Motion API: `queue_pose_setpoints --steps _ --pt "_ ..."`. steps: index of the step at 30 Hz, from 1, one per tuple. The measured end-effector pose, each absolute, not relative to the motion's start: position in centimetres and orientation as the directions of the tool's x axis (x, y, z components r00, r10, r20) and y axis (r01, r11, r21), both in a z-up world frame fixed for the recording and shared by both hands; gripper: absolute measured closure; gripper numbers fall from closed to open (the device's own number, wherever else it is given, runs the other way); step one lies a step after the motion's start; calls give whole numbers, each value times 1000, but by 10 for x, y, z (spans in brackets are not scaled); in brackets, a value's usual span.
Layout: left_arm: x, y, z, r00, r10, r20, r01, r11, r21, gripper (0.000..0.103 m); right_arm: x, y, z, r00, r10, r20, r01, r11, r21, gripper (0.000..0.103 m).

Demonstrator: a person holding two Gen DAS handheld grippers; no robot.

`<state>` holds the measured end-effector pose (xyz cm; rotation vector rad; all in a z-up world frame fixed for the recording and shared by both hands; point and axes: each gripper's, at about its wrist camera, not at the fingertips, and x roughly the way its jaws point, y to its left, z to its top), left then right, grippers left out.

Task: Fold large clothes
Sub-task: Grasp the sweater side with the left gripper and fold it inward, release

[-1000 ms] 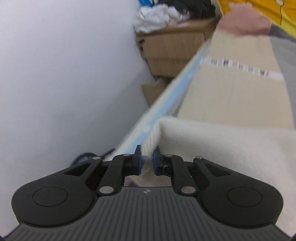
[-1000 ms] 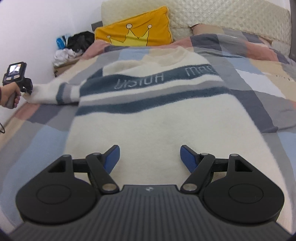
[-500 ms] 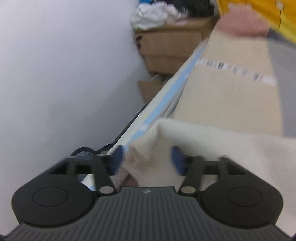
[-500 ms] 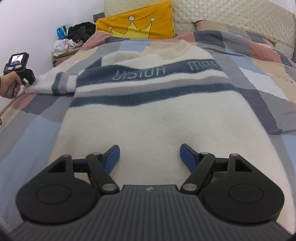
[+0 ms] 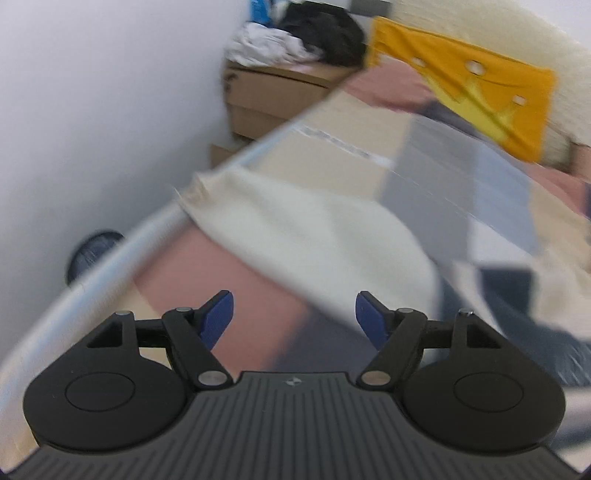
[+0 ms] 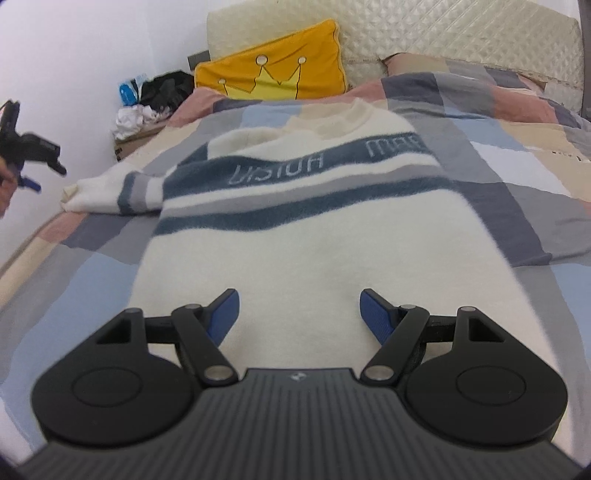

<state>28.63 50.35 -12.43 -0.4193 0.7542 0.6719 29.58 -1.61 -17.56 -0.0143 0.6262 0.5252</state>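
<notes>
- The cream knitted sweater with blue-grey stripes (image 6: 332, 236) is spread flat on the patchwork-quilted bed (image 6: 517, 177).
- The left hand-held gripper (image 5: 294, 317) is held spread, empty, near the sleeve cuff (image 5: 207, 192).
- The right hand-held gripper (image 6: 299, 314) is held spread above the hem.

White wall (image 6: 74, 55) on left. Bed with patchwork quilt (image 6: 517, 155) in pink, grey, blue, beige. Quilted cream headboard (image 6: 443, 33). Yellow crown pillow (image 6: 273, 70). Cardboard boxes (image 5: 266, 99) in corner, clothes pile (image 5: 295, 33) on top. Even soft light.

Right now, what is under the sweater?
The sweater lies flat on the patchwork quilt, which shows all around it. The quilt patches directly beneath it are covered, so nothing else can be confirmed there.
</notes>
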Motion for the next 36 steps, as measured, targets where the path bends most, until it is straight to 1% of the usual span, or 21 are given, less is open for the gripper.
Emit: queue_pose_setpoints --steps 4,8,10,12,14,16,17,20,24,25,30,32,36 --pt "254 431 -125 570 332 -752 -648 745 -162 26 289 -30 -170 675 491 -551 -484 858 172 29" --pt "226 371 -140 582 174 -795 -625 721 -299 26 282 -47 -165 659 524 -539 -476 846 239 29" --pt "211 338 -150 585 104 -804 -613 705 -355 26 278 -53 -165 658 528 -538 -483 843 237 29" --pt "200 313 -159 580 55 -813 -607 695 -385 26 276 -58 -166 651 535 -539 -474 841 261 29" --pt "186 289 -164 592 17 -806 -607 667 -432 26 278 -65 -165 644 549 -534 -458 835 306 29" --pt "175 273 -169 616 -19 -788 -600 636 -485 27 279 -69 -163 653 547 -524 -451 837 311 29" --pt "169 263 -170 618 -28 -786 -601 628 -494 27 279 -70 -162 657 543 -523 -449 839 308 29" --pt "155 238 -174 639 -51 -767 -578 626 -524 34 281 -74 -163 652 552 -520 -438 834 335 29" --pt "143 215 -183 646 -52 -761 -574 624 -530 49 282 -84 -170 628 568 -532 -415 823 389 29" --pt "140 209 -188 641 -45 -767 -581 624 -522 51 281 -87 -170 625 571 -532 -411 821 397 29" --pt "136 195 -214 620 -70 -782 -604 593 -532 51 272 -98 -171 617 586 -525 -398 808 434 29" --pt "138 191 -219 597 -41 -801 -623 606 -495 51 268 -101 -170 617 587 -524 -403 808 430 29" --pt "140 181 -221 619 11 -785 -642 583 -498 51 263 -107 -167 628 589 -509 -410 806 427 29"
